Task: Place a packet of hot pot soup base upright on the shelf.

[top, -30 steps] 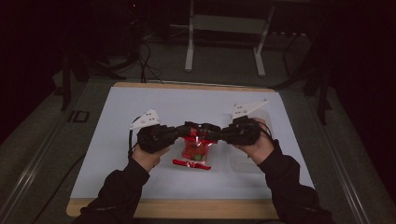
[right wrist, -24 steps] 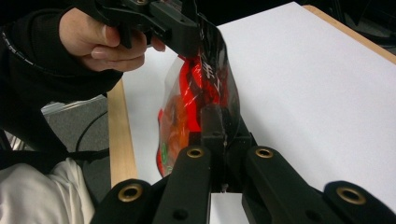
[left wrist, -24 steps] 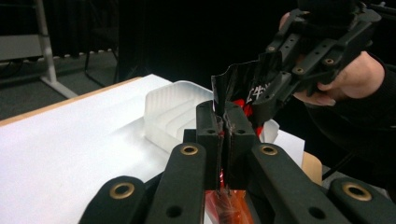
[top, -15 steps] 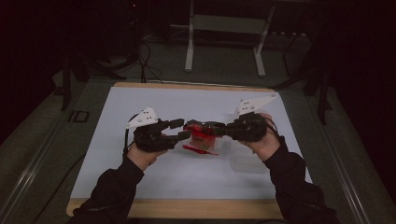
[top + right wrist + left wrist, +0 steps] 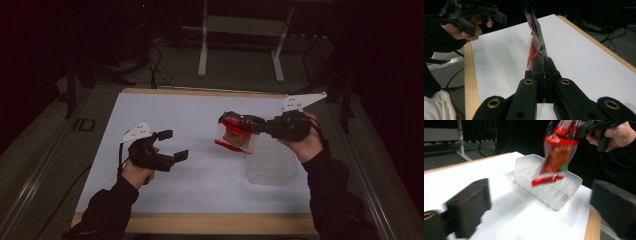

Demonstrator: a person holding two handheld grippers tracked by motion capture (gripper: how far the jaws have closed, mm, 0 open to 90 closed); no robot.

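The right gripper [image 5: 235, 121], clamped on the red snack packet [image 5: 236, 135], should carry it squarely over the clear plastic tray [image 5: 270, 162] (packet hanging upright). The left gripper [image 5: 172, 145], whose jaws have just been opening and hold nothing, should stay well left.

White mat [image 5: 200, 125] bare btwn hands, clear tray [image 5: 272, 162] blocks right-front, red packet [image 5: 235, 135] hangs above

High view down over the white table [image 5: 200, 190]; both gripper views low, close, sharing that tabletop.

No legible text on any surface.
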